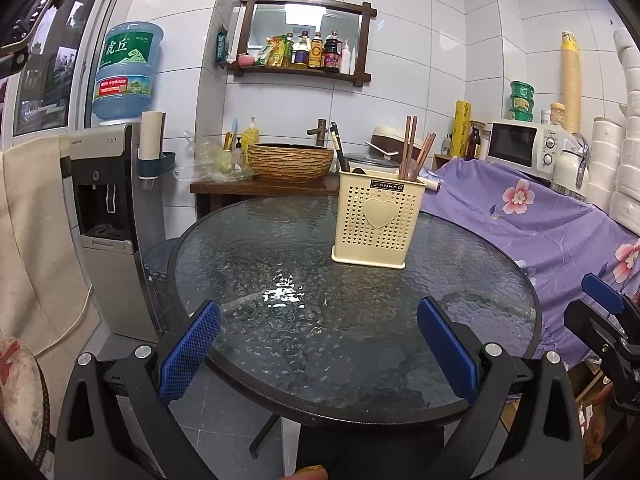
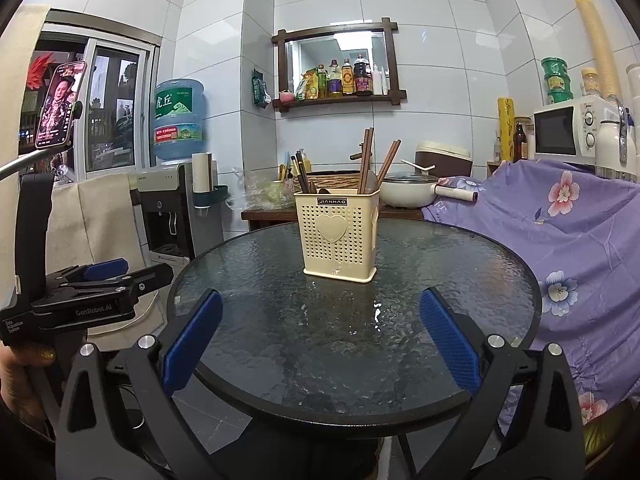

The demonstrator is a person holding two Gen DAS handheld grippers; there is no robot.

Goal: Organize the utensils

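Left wrist: both tongs (image 1: pixel 318 344) (image 2: pixel 320 340) gape, chopsticks (image 1: pixel 412 148) in holder (image 1: pixel 376 224).

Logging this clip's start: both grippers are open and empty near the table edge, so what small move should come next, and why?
Probably advance the right gripper toward the cream perforated plastic utensil holder on the round dark glass table. Both it and the left gripper are open and hold nothing, the brown wooden chopsticks already stand in the holder, and no loose utensil is visible on the glass.

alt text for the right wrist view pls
A cream utensil holder with chopsticks stands on a round glass table. The open right gripper hovers at the near edge, empty; the left gripper is at far left.
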